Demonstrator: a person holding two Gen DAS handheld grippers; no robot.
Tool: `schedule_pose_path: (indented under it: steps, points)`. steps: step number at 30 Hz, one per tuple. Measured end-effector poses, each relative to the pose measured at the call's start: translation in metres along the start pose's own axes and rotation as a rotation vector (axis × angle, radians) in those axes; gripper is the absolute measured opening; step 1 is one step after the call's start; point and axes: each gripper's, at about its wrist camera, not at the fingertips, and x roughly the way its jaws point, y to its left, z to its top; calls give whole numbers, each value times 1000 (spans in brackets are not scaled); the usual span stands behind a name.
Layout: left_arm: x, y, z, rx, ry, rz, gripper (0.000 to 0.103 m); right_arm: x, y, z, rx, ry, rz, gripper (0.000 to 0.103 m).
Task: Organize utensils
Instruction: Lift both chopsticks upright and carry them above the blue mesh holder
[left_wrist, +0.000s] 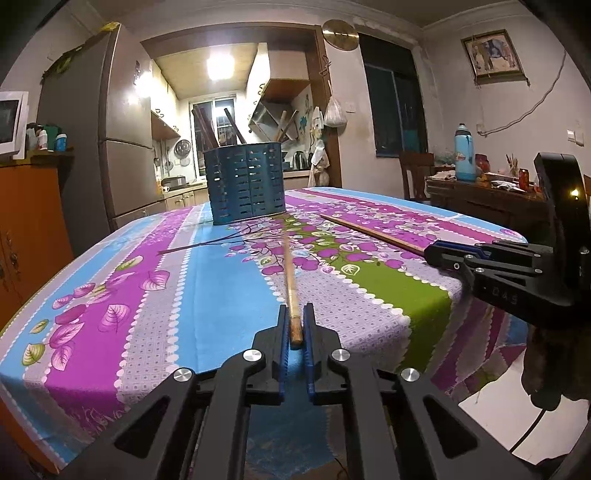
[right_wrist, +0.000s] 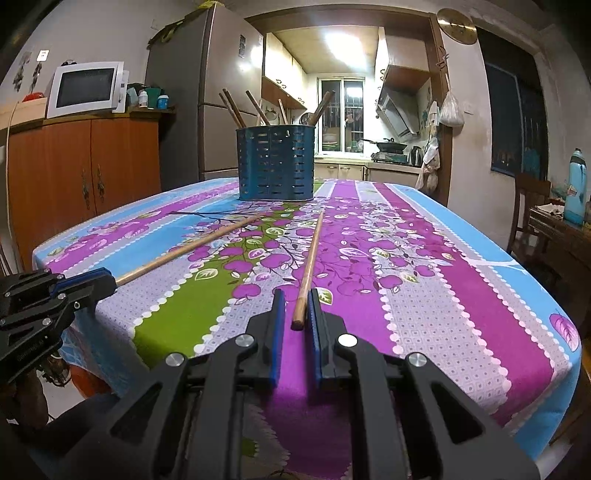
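A blue slotted utensil holder (left_wrist: 245, 182) stands on the table's far side with several wooden utensils in it; it also shows in the right wrist view (right_wrist: 275, 164). Two wooden chopsticks lie on the flowered tablecloth. My left gripper (left_wrist: 295, 317) has its jaws around the near end of one chopstick (left_wrist: 290, 273), with small gaps still showing on both sides. My right gripper (right_wrist: 297, 304) straddles the near end of the other chopstick (right_wrist: 310, 258), which lies against the right pad. Each gripper shows in the other's view, left (right_wrist: 79, 282) and right (left_wrist: 448, 253).
The table (right_wrist: 461, 295) is covered by a purple, blue and green cloth, its near edge just under the grippers. A fridge (left_wrist: 114, 129), an orange cabinet (right_wrist: 74, 170) with a microwave (right_wrist: 86, 90), and a side table with a blue bottle (left_wrist: 465, 153) stand around it.
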Motion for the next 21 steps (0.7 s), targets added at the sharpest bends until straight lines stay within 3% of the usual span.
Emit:
schedule_pose_path:
  steps: [12,21]
  points:
    - [-23,3,27,2,-64,13,8,-21,0,16,4,-24,13,5]
    - [-48,14,75,4,-185,37,8,-55,3,70,-54,-140,31,5]
